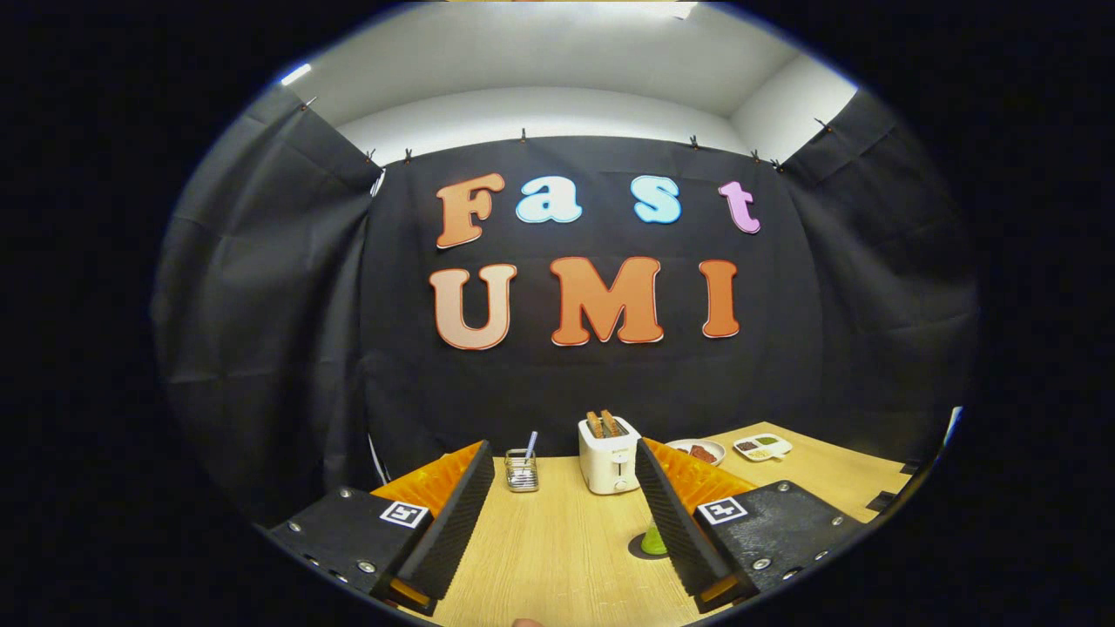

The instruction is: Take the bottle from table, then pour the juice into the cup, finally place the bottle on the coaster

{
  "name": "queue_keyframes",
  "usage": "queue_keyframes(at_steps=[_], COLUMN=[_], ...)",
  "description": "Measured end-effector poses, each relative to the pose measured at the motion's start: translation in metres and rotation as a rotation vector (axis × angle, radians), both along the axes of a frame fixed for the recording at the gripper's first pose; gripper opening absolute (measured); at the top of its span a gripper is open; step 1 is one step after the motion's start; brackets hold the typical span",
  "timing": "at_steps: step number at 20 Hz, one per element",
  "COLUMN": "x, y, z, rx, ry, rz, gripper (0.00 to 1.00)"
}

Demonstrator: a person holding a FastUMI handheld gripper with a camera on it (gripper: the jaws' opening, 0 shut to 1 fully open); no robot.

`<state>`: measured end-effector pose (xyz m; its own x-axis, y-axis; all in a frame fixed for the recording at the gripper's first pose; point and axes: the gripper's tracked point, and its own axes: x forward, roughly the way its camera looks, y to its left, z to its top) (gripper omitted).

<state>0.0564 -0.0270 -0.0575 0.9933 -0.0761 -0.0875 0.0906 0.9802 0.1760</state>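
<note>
My gripper (564,448) is open, its two fingers spread wide above the light wooden table (557,549) with nothing between them. A small green object (652,542) stands on a dark round coaster (636,548) close by the inner side of the right finger, which hides most of it. I cannot tell whether it is the bottle or the cup.
A white toaster (609,460) with two slices in it stands beyond the fingers near the back wall. To its left is a small metal holder (521,471) with a straw. To its right are a plate of food (697,451) and a divided white dish (762,447).
</note>
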Motion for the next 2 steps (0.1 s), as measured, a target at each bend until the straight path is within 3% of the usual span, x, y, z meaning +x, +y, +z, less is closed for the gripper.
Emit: queue_keyframes(at_steps=[2], x=[-0.0012], y=[0.0015], z=[-0.0002], rx=[-0.017], ry=[-0.006], rz=[0.006], gripper=[0.96])
